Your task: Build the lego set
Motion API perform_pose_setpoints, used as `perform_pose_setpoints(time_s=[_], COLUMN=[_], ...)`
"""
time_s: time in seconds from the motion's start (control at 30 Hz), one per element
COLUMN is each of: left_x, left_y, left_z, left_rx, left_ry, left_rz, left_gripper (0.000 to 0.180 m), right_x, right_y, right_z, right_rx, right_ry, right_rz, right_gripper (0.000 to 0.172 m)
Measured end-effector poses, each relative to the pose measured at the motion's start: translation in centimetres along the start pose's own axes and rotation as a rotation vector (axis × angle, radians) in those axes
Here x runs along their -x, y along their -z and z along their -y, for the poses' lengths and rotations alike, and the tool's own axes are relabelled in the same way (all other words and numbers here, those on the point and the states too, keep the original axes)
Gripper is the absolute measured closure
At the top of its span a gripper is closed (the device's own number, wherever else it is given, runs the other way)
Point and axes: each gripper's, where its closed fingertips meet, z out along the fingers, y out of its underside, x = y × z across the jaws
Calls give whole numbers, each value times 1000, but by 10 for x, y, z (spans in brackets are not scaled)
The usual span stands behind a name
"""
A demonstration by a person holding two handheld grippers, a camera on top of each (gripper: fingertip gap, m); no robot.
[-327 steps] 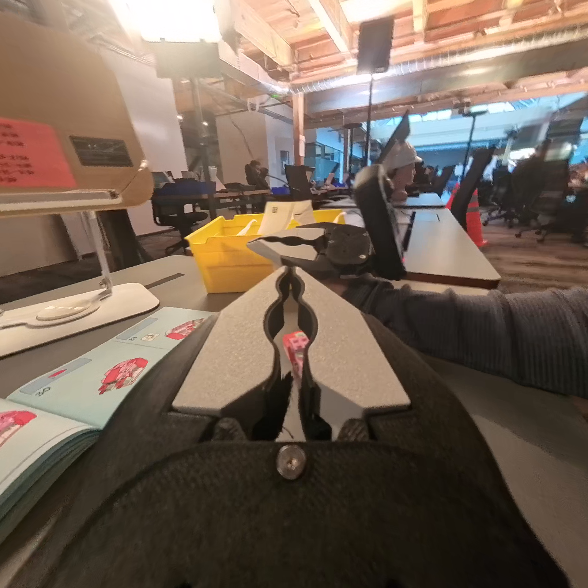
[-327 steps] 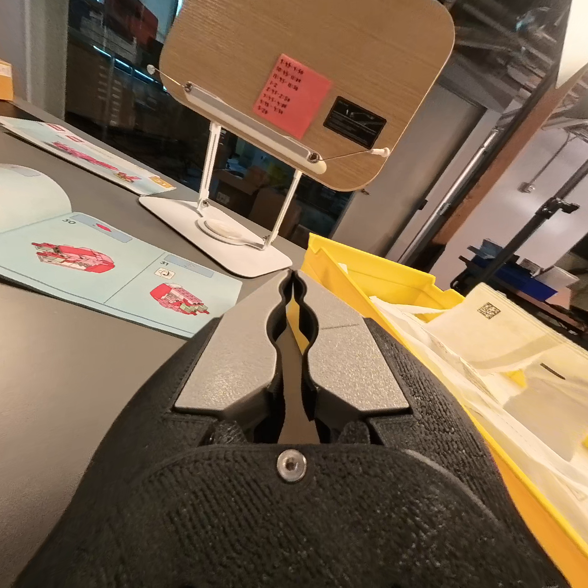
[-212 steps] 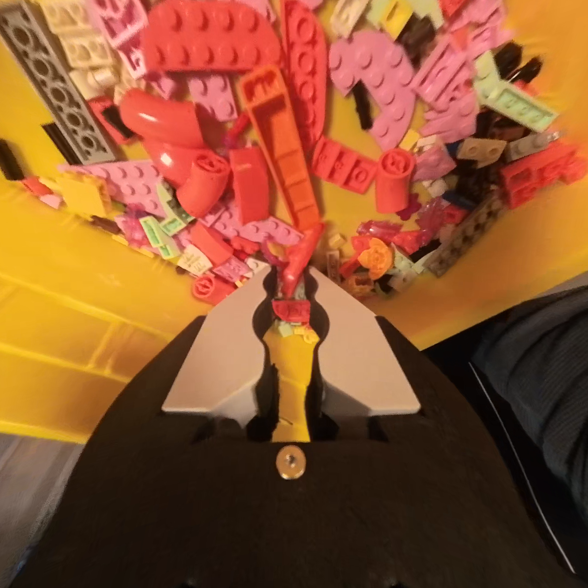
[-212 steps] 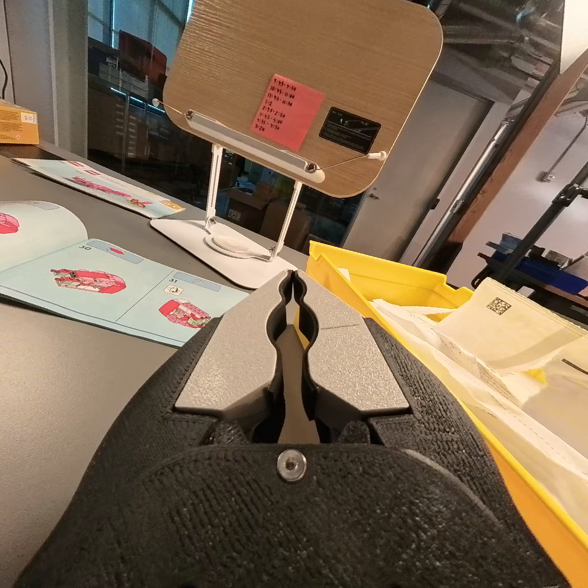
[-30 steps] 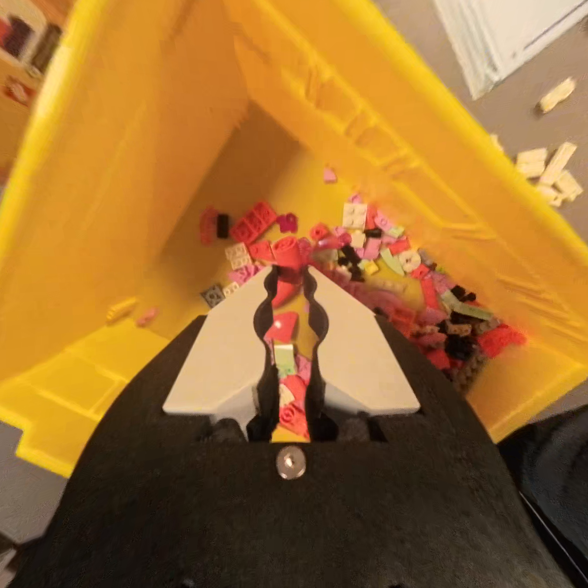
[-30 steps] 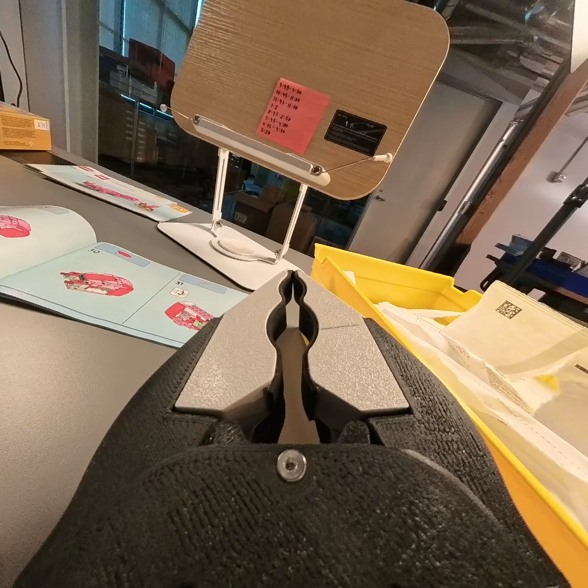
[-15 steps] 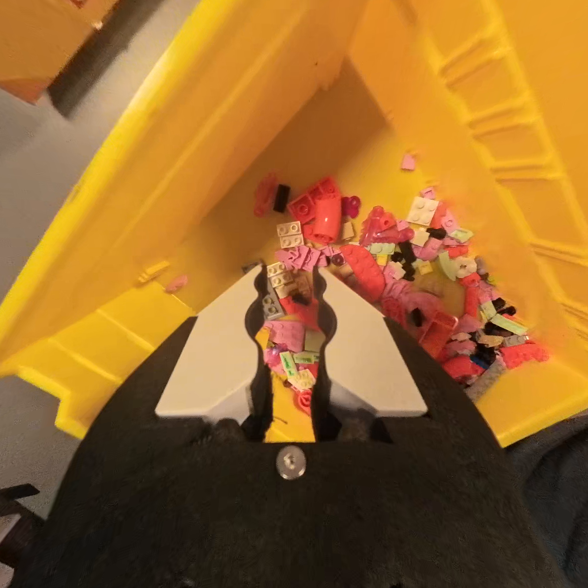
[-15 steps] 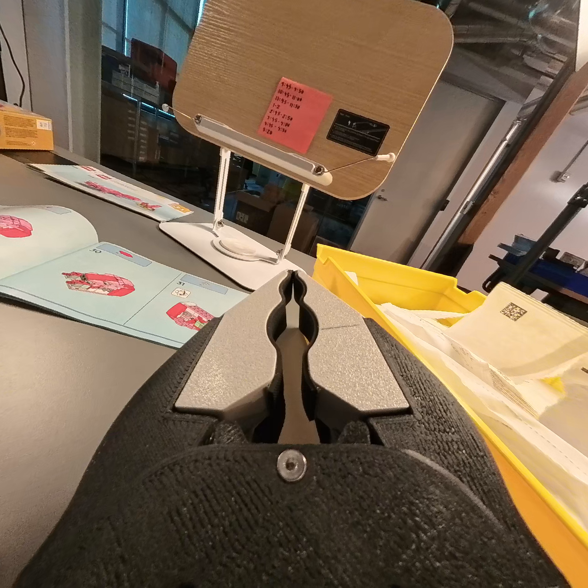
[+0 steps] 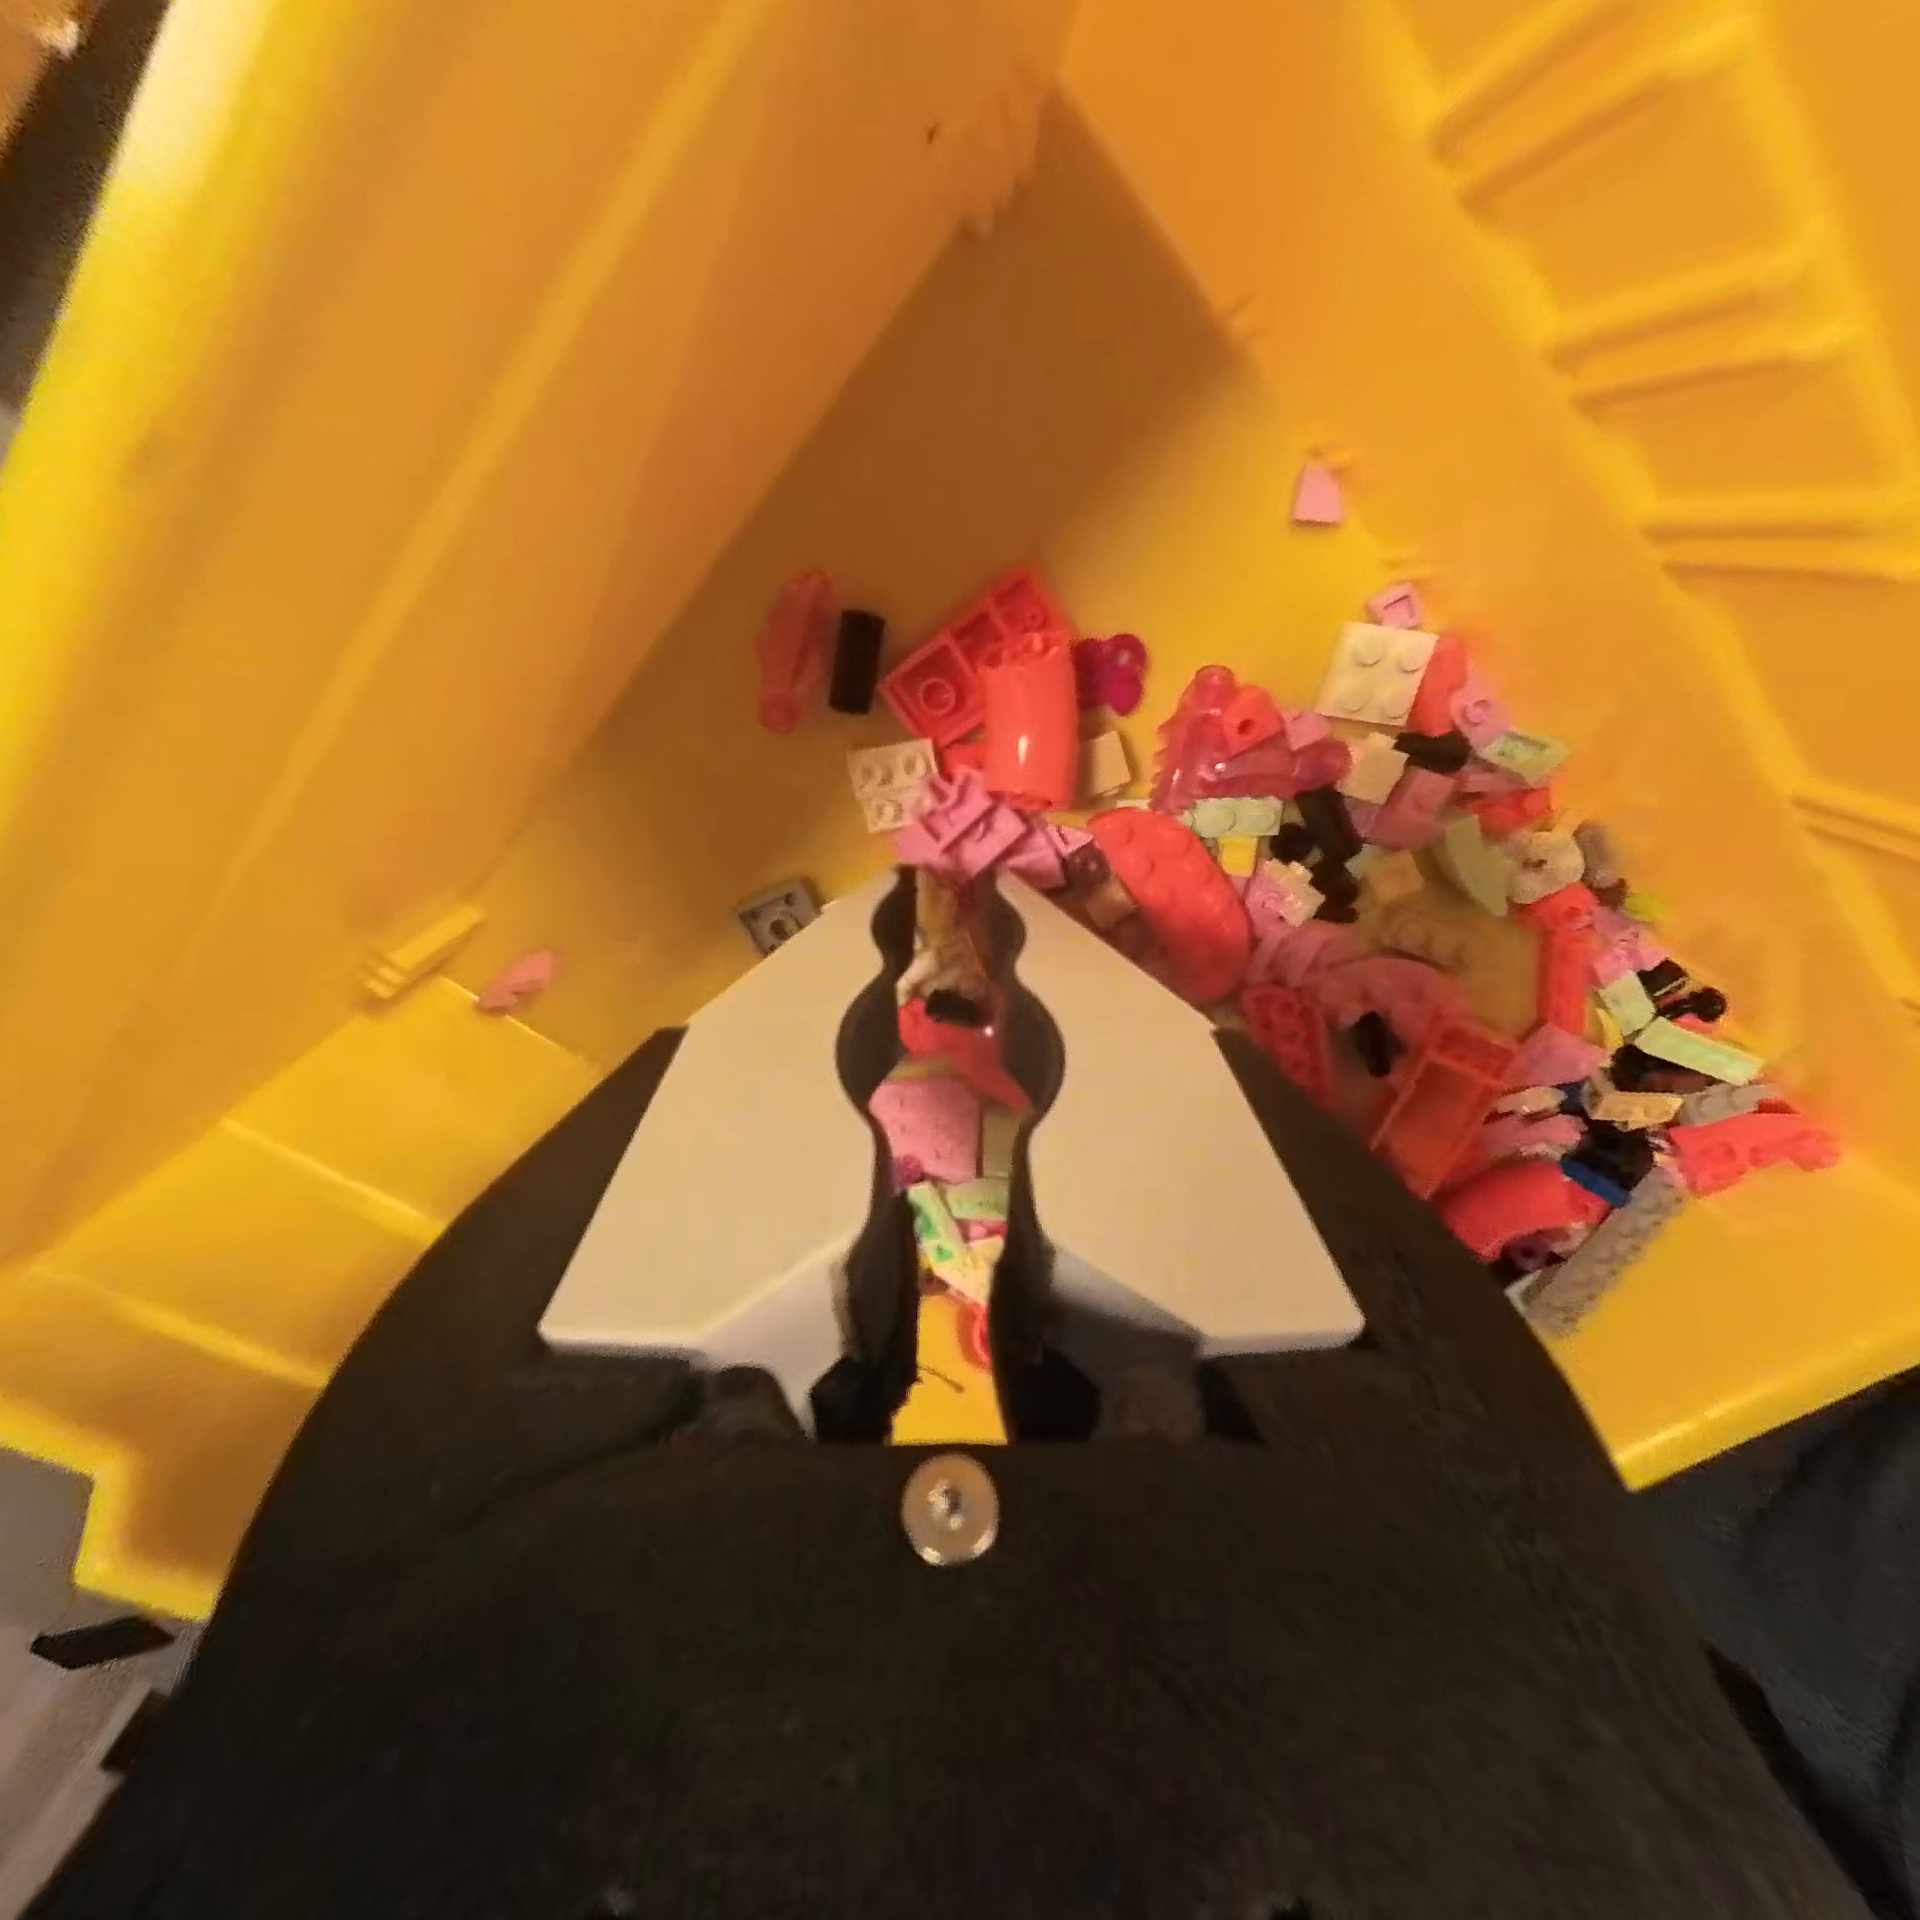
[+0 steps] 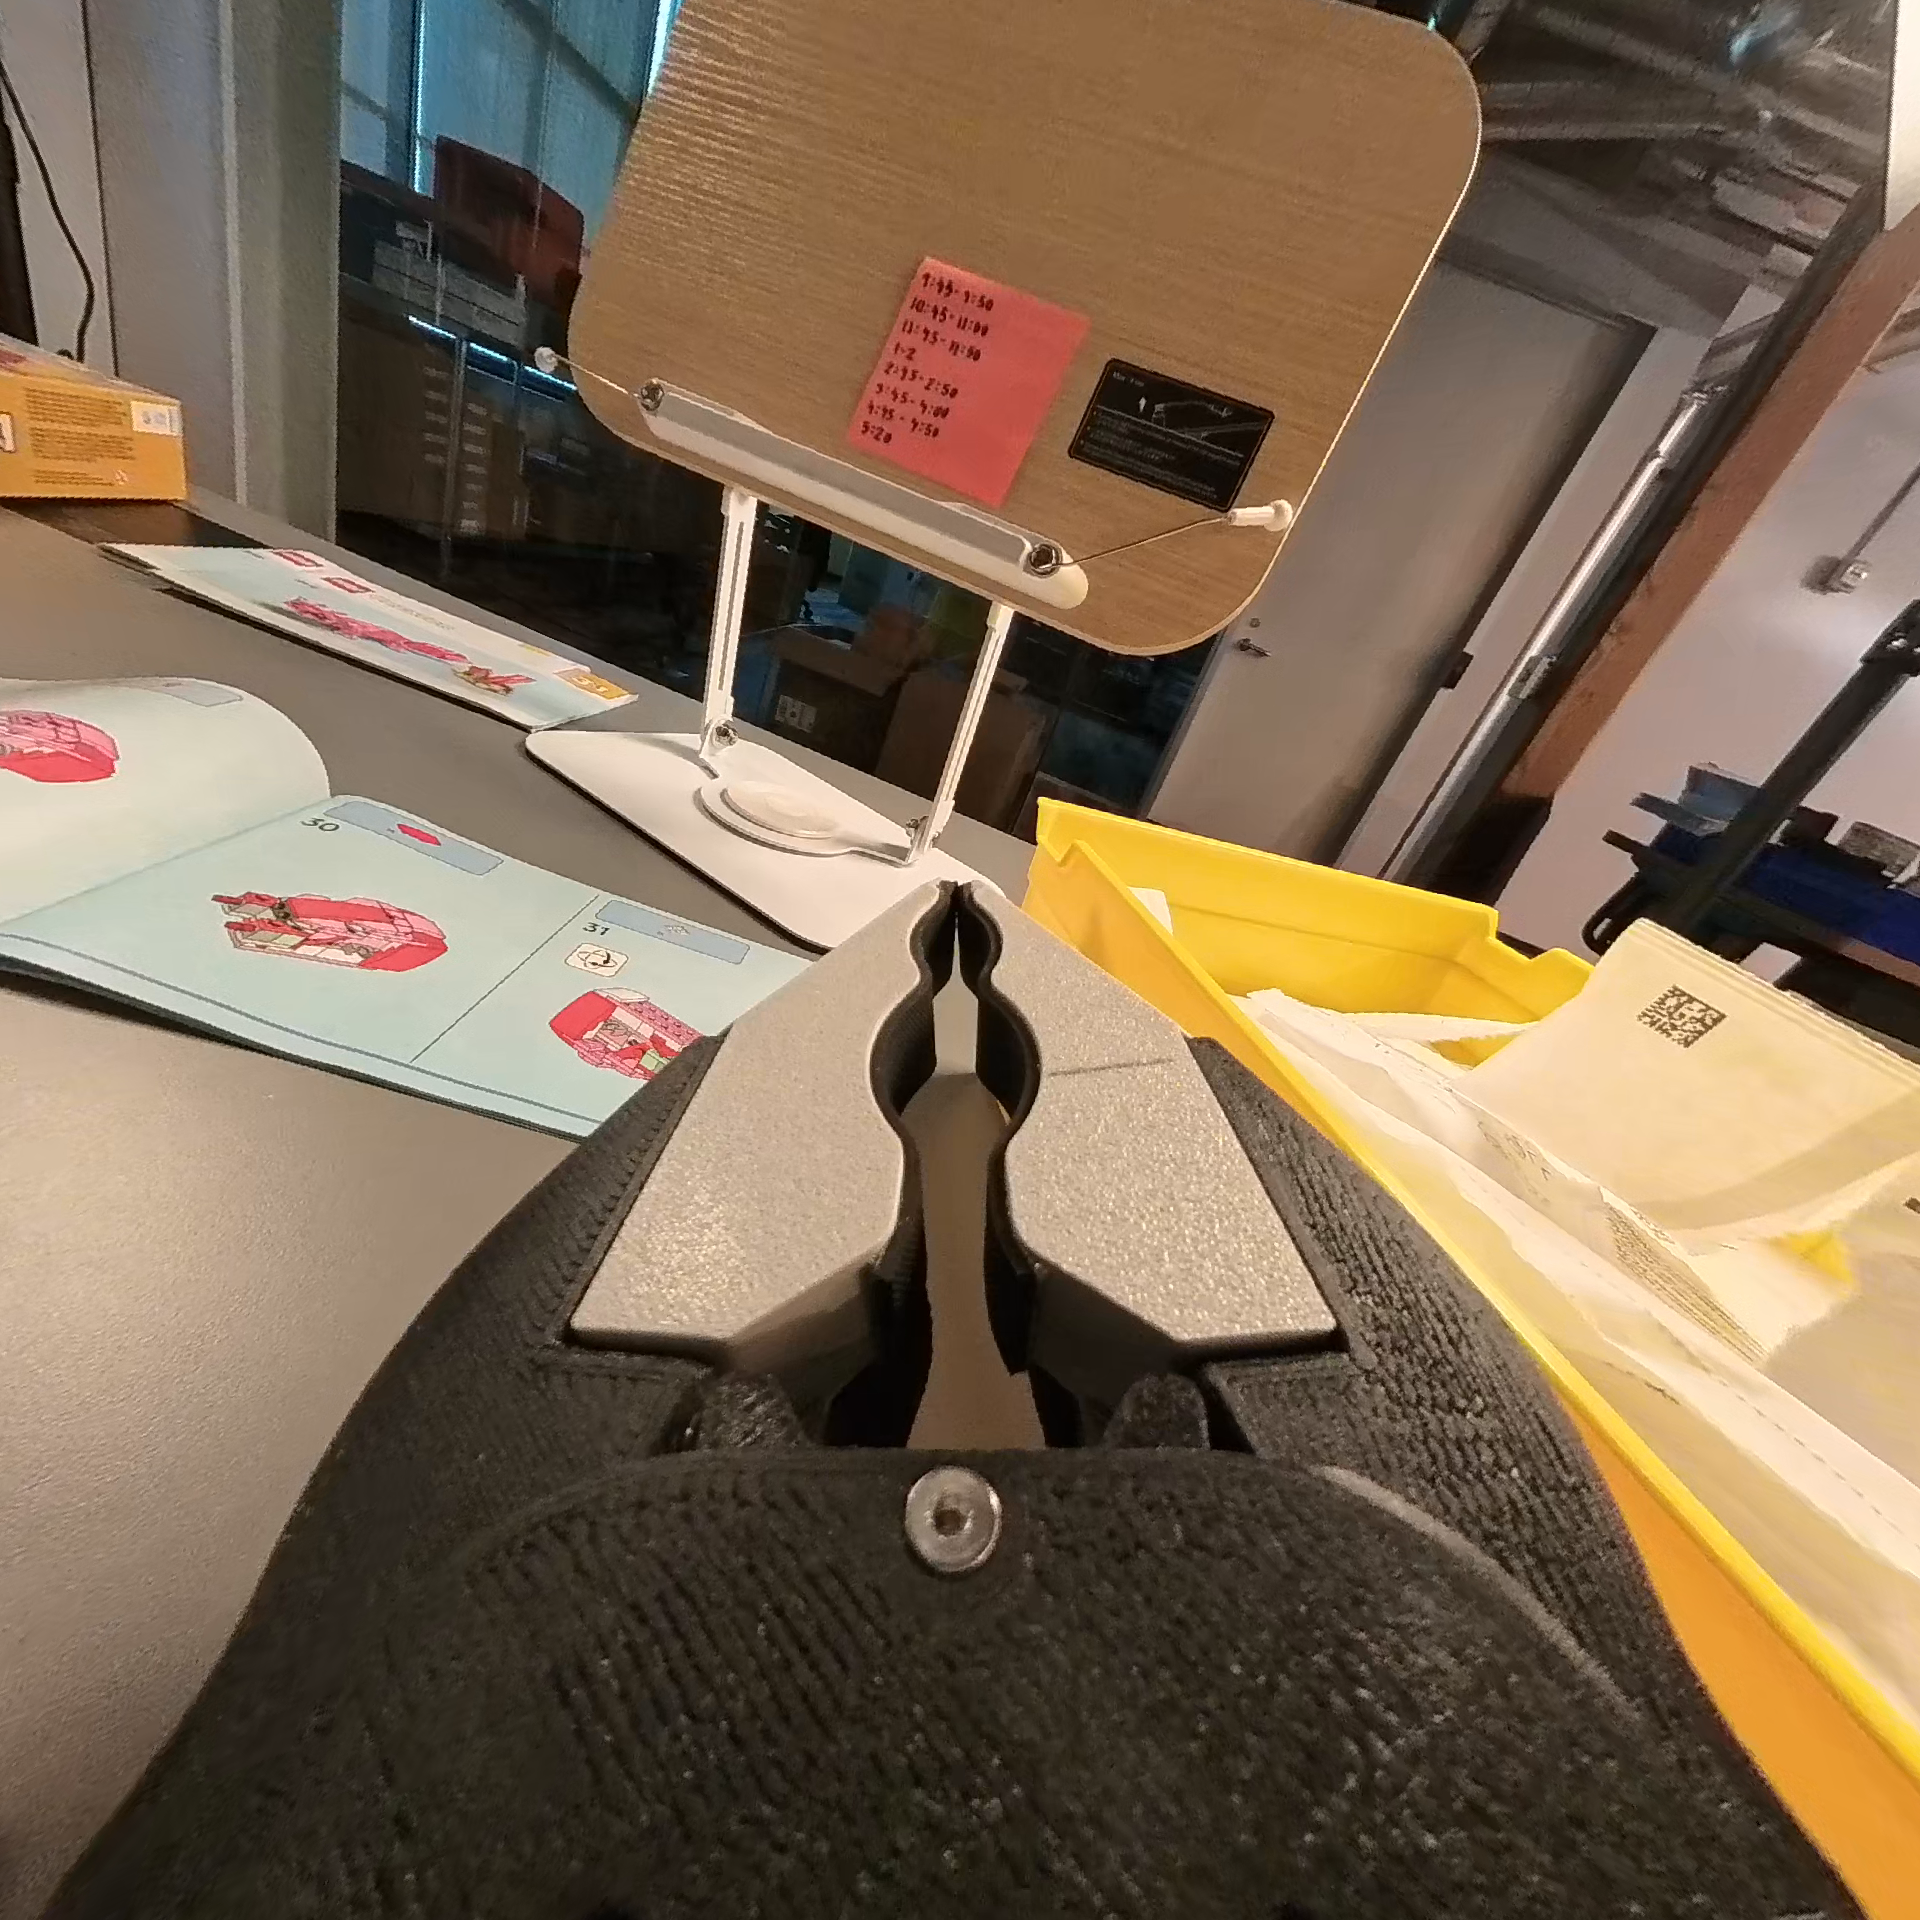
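The left gripper (image 9: 958,883) points down into a yellow bin (image 9: 436,520). Its jaws are a little way apart, with a narrow gap between them. Right at the tips sits a pink brick (image 9: 961,831), but the picture is blurry there, so I cannot tell if the jaws pinch it or if it only lies in the pile behind them. The bin floor holds a heap of small toy bricks (image 9: 1455,935) in pink, red, white, pale green and black. A shiny red cone piece (image 9: 1023,743) lies just past the pink brick. A small gray piece (image 9: 777,914) lies alone beside the left finger.

The right gripper (image 10: 956,891) is low over a dark bench (image 10: 208,1247). Its jaws are closed tight, tip touching tip, with nothing between them. To its left an open booklet (image 10: 395,935) with pink and red drawings lies flat on the bench. Just ahead stands a wooden board on a white stand (image 10: 1029,291), with a pink note (image 10: 966,379) stuck on it. To the right, close beside the gripper, is another yellow bin (image 10: 1299,925) full of pale paper bags (image 10: 1662,1122).
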Motion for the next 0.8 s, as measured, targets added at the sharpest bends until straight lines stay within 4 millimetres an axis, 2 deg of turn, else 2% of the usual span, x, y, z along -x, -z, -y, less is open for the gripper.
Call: perform_pose_setpoints(time_s=[0.03,0.2,0.23,0.3,0.33,0.4,0.47,0.67,0.8], left_x=[-2,-15,-12,-9,-7,-4,-5,-1,-11], left_y=[1,12,13,11,10,9,8,9,4], left_z=[3,22,21,8,-5,-39,-61,-85,-92], left_rx=[-20,-147,-138,-42,46,242,360,454,474], left_ry=[-11,-57,-52,-17,16,76,91,116,138], left_rz=[-8,-66,-51,-35,-27,7,35,119,26], left_gripper=[180,180,170,142,129,122,113,115,129], right_x=[0,0,0,0,1,1,1,0,1], right_y=[0,0,0,0,0,0,0,0,0], right_z=[0,0,0,0,0,0,0,0,0], right_rx=[1,1,1,0,0,2,2,2,1], right_ry=[-1,-1,-2,-2,-2,-1,-1,-4,-5], right_rz=[0,1,1,3,4,5,5,5,5], right_gripper=[172,172,172,172,172,172,172,172,172])
